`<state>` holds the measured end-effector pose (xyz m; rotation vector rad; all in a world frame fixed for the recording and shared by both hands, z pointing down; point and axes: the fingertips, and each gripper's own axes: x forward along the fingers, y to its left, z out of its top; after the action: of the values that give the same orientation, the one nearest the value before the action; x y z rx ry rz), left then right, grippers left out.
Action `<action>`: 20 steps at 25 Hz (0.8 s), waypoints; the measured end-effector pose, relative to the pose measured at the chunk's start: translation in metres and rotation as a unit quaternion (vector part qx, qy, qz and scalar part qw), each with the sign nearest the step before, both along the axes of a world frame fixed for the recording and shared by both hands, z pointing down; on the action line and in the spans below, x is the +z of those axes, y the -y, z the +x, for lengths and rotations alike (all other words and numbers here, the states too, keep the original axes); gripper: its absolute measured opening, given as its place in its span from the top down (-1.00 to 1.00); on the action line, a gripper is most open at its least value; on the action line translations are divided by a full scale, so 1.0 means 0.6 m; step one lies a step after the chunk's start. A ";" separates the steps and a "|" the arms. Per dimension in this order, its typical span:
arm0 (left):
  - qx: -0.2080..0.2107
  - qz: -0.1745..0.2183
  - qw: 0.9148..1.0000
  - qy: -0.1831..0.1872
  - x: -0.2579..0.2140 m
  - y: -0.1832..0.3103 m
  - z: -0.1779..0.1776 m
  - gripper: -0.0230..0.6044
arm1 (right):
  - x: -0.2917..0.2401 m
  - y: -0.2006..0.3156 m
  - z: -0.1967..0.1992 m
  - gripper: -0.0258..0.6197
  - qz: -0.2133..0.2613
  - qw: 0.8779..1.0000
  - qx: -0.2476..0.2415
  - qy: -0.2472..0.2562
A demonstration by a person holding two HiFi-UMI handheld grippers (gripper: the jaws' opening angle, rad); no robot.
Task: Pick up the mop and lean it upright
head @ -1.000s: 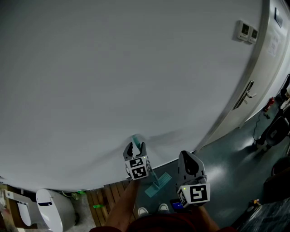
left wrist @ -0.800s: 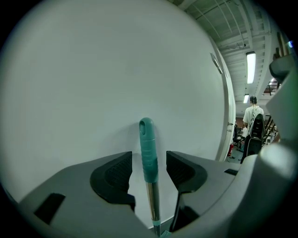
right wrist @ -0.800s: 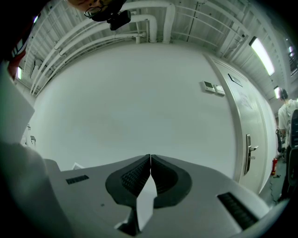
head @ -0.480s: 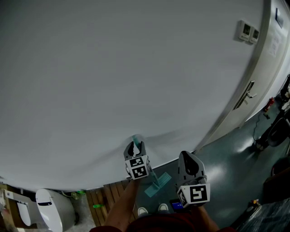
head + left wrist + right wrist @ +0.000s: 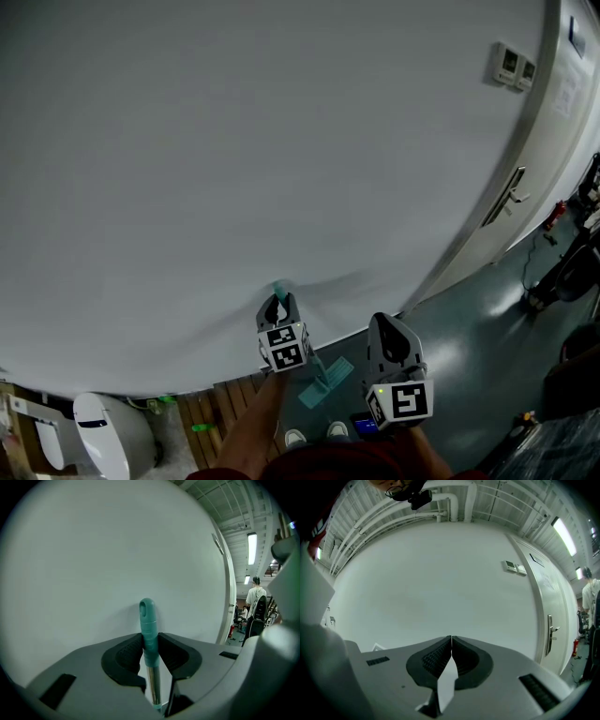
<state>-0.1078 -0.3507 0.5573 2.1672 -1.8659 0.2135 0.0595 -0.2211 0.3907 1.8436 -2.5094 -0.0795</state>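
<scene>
left gripper (image 5: 150, 640): jaws just drawn in, clamped on mop (image 5: 148, 618), frame centre | mop: held upright before wall (image 5: 93, 550) | right gripper (image 5: 451, 643): jaws pressed together, nothing held

a plain white wall (image 5: 234, 141) fills most of the head view. at its right stands a pale door (image 5: 551, 155) with a metal lever handle (image 5: 511, 195), and two small control panels (image 5: 511, 64) sit side by side on the wall just beside the door frame. the floor (image 5: 469, 366) is dark green and shiny. at the foot of the wall, lower left, wooden slats (image 5: 220, 408) carry a small green thing (image 5: 202, 427), next to a rounded white appliance (image 5: 108, 431). past the door a person in a white shirt (image 5: 255, 595) stands under long ceiling lamps (image 5: 251, 548). white pipes (image 5: 440, 508) run above the wall.
</scene>
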 end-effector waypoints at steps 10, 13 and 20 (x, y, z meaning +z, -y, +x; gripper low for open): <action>0.001 -0.002 1.000 -0.012 0.000 -0.007 -0.006 0.57 | -0.001 0.000 -0.006 0.86 0.002 1.000 -0.003 0.001; -0.001 -0.002 1.000 -0.016 0.001 -0.011 -0.008 0.57 | 0.001 0.000 -0.006 0.86 0.001 1.000 -0.003 0.002; 0.004 0.001 1.000 -0.020 -0.006 -0.025 0.001 0.58 | 0.000 -0.001 -0.006 0.86 0.002 1.000 -0.005 0.006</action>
<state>-0.1072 -0.3358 0.5539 2.1652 -1.8361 0.1707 0.0560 -0.2207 0.3908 1.8398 -2.5274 -0.0758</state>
